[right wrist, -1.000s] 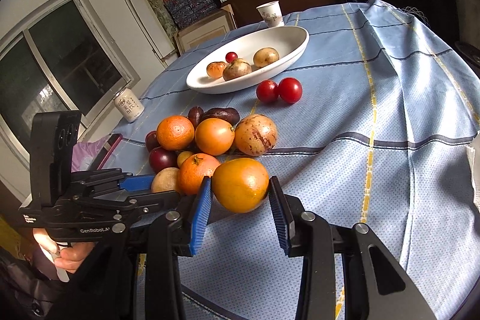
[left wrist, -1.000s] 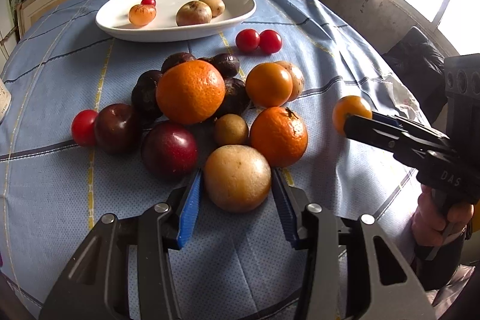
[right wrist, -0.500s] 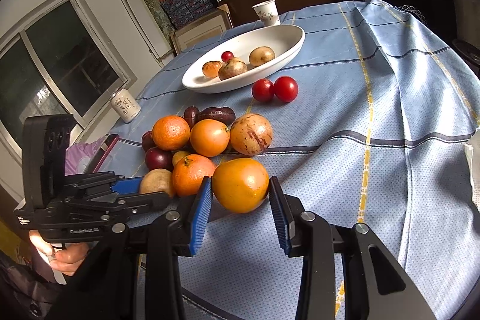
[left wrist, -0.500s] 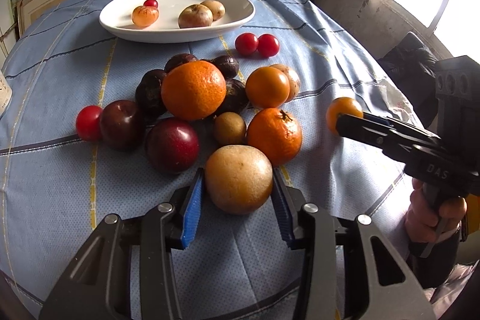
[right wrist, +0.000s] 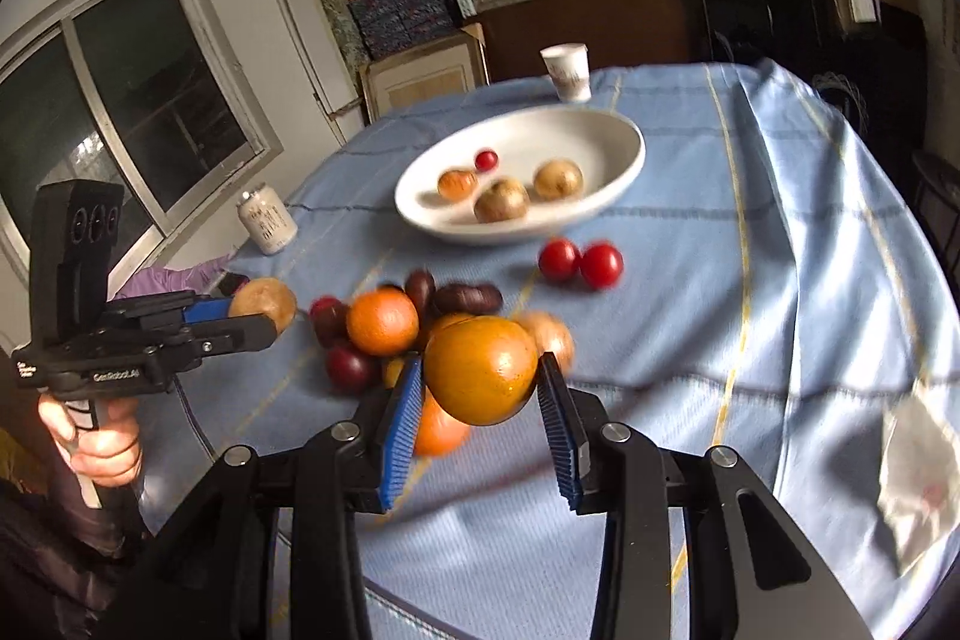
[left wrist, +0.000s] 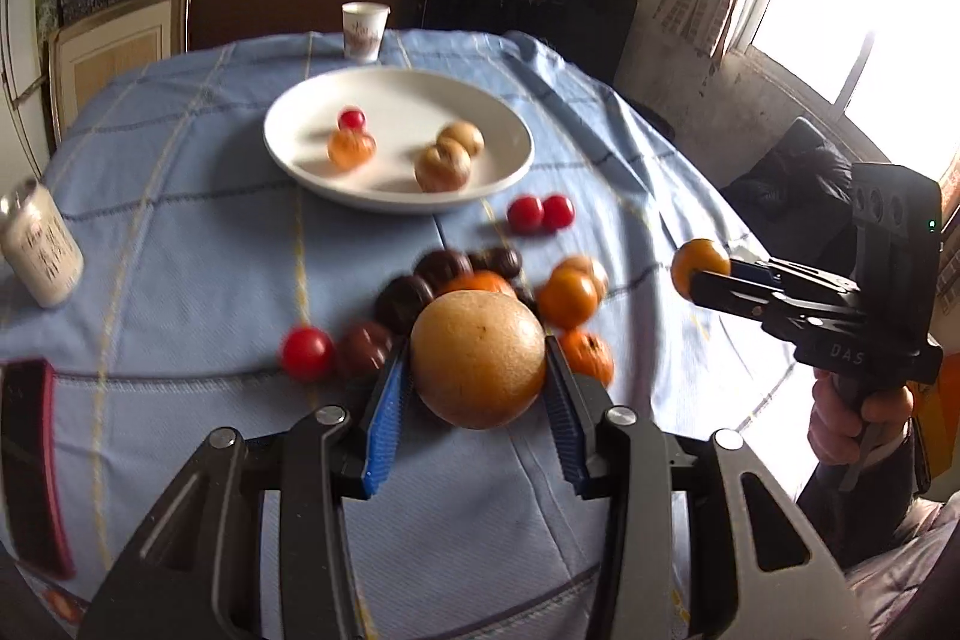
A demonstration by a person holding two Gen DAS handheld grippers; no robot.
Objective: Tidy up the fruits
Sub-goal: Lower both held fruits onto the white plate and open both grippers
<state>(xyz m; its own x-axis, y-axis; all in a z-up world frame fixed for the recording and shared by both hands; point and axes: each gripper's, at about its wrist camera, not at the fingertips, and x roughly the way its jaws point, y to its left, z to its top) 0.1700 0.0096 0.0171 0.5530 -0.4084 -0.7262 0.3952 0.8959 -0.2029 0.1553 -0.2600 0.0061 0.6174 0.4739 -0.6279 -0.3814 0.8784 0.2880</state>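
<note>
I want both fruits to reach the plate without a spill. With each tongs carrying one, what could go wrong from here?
1. The round brown fruit is pinched only at its sides by the left tongs; it could slip and drop onto the fruit pile below.
2. The orange fruit in the right tongs is smooth and equally exposed.
3. The white plate already holds four fruits; a hard drop could knock them rolling.
</note>
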